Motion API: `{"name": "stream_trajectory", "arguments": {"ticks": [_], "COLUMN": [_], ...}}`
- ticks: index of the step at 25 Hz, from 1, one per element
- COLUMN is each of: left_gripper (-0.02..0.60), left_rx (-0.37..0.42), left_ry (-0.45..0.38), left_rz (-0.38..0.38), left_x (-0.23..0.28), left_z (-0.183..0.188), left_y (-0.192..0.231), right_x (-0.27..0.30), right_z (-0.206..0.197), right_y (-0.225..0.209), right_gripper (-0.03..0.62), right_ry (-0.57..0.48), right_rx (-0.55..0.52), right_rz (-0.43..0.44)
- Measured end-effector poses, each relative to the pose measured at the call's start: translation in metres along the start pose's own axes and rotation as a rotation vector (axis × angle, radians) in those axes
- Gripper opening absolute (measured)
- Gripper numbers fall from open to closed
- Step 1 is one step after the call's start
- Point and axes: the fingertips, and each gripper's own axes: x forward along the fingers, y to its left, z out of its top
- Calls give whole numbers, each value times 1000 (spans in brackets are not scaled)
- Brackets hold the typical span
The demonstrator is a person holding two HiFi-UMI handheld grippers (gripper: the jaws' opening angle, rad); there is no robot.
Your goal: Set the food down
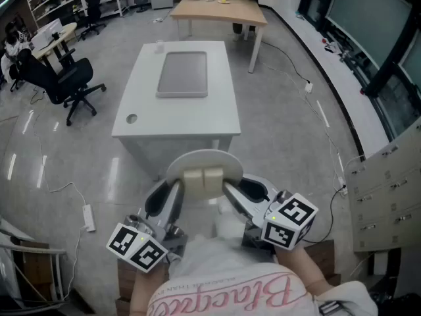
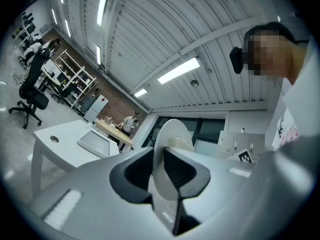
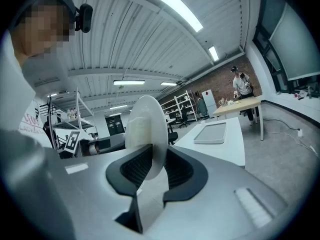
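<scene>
Two pale, cream-coloured rectangular blocks of food (image 1: 204, 180) sit side by side on a round white plate (image 1: 197, 158). That plate is up in the air, carried low in front of the person and well short of any surface. On the plate's left rim the left gripper (image 1: 172, 193) is clamped tight, and the right gripper (image 1: 230, 191) bites the right rim. Each gripper view shows the thin white edge pinched between dark ribbed jaws. Ahead stands the white rectangular table (image 1: 141, 110), with a flat grey rectangular tray (image 1: 182, 73) on its far half and free white top nearer the person. Off to the left there's a black office chair (image 1: 72, 81), and a light wooden table (image 1: 220, 12) further back. By my reading this is the carry, with the set-down not yet begun. The next move calls for bringing the plate forward over the table, level so the blocks don't slide. Then it goes down until the base rests, and both grips let go together.
</scene>
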Motion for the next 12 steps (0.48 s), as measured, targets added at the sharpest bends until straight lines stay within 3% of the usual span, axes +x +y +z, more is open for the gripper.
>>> {"name": "stream_trajectory", "arguments": {"ticks": [12], "left_gripper": [61], "left_rx": [-13], "left_ry": [9], "left_rz": [58], "left_x": [36], "left_z": [-2], "left_y": [27], "right_x": [28], "right_z": [6], "right_y": [-41], "right_gripper": [75], "right_ry": [43], "right_rx": [46], "right_rz": [41]}}
